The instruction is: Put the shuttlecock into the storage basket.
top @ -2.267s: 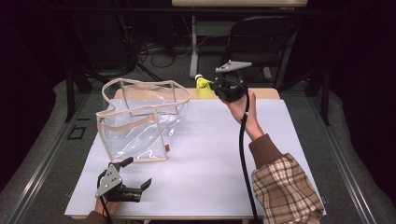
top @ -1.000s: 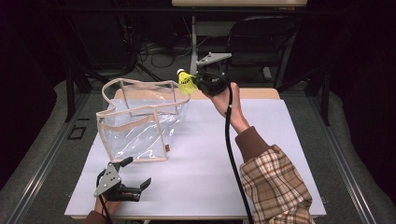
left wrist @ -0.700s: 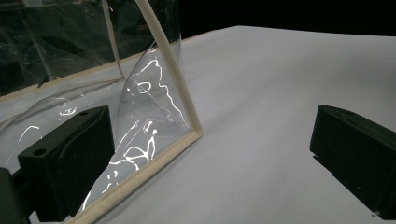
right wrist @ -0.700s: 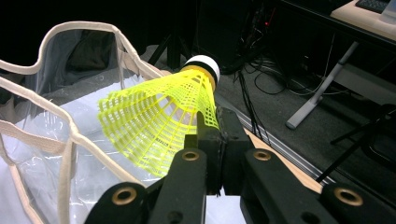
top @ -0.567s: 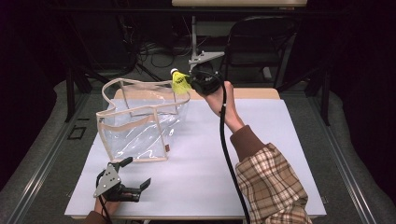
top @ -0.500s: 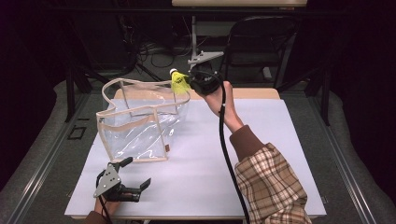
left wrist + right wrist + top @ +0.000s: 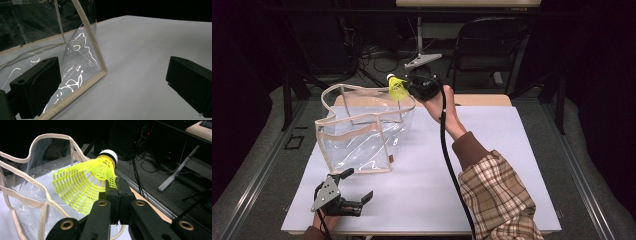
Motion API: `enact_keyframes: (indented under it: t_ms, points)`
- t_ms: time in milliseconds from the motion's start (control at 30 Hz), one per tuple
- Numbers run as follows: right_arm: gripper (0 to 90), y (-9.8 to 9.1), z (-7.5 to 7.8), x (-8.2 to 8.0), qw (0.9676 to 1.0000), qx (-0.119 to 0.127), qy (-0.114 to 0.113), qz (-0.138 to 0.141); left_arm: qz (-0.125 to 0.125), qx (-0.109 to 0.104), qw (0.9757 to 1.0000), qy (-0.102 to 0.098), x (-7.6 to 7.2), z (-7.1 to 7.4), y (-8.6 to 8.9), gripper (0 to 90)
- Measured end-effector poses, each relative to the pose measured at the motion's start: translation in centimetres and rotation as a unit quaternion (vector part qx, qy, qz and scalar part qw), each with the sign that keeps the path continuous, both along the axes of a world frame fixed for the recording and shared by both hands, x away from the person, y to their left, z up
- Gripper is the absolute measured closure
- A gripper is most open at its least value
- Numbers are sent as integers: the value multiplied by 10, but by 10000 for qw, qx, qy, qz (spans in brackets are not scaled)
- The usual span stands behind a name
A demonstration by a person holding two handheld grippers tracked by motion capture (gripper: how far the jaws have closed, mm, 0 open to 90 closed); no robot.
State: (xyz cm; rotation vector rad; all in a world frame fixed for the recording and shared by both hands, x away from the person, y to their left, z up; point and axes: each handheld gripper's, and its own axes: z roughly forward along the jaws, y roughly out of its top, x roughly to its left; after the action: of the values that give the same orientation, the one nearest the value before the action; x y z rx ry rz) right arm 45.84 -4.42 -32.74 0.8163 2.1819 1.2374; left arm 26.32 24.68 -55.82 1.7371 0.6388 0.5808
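A clear plastic tote bag (image 7: 362,135) with beige trim stands open on the white table (image 7: 492,165), at its left. My right gripper (image 7: 408,89) hovers over the bag's far right rim, shut on the skirt of a yellow shuttlecock (image 7: 396,87) with a white cork tip. In the right gripper view the shuttlecock (image 7: 85,185) is pinched at its skirt edge, above the bag's rim (image 7: 47,197). My left gripper (image 7: 359,186) rests open near the table's front left edge. Its jaws stand wide apart beside the bag's near corner (image 7: 100,70), with nothing between them.
A black cable (image 7: 449,155) trails from the right gripper along a plaid sleeve (image 7: 497,200). Beyond the table are a chair (image 7: 487,45), stands and cables on a dark floor. A wooden edge (image 7: 482,100) runs along the table's far side.
My right gripper has carried the shuttlecock leftward from the table's far edge to above the bag's far right rim. The left gripper has stayed put.
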Motion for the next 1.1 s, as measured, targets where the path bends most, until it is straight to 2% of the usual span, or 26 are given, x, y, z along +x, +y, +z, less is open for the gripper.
enact_keyframes:
  t_ms: [400,733,1100]
  points:
    - [900,8,1,1,9999,-70,39,66,1,12,10000,0,0,0,-1,0]
    - [900,16,-5,12,9996,-73,249,109,-7,-8,10000,9,1,0,0,0]
    - [900,31,-9,10,9987,-92,360,354,-4,6,10000,19,2,-1,0,0]
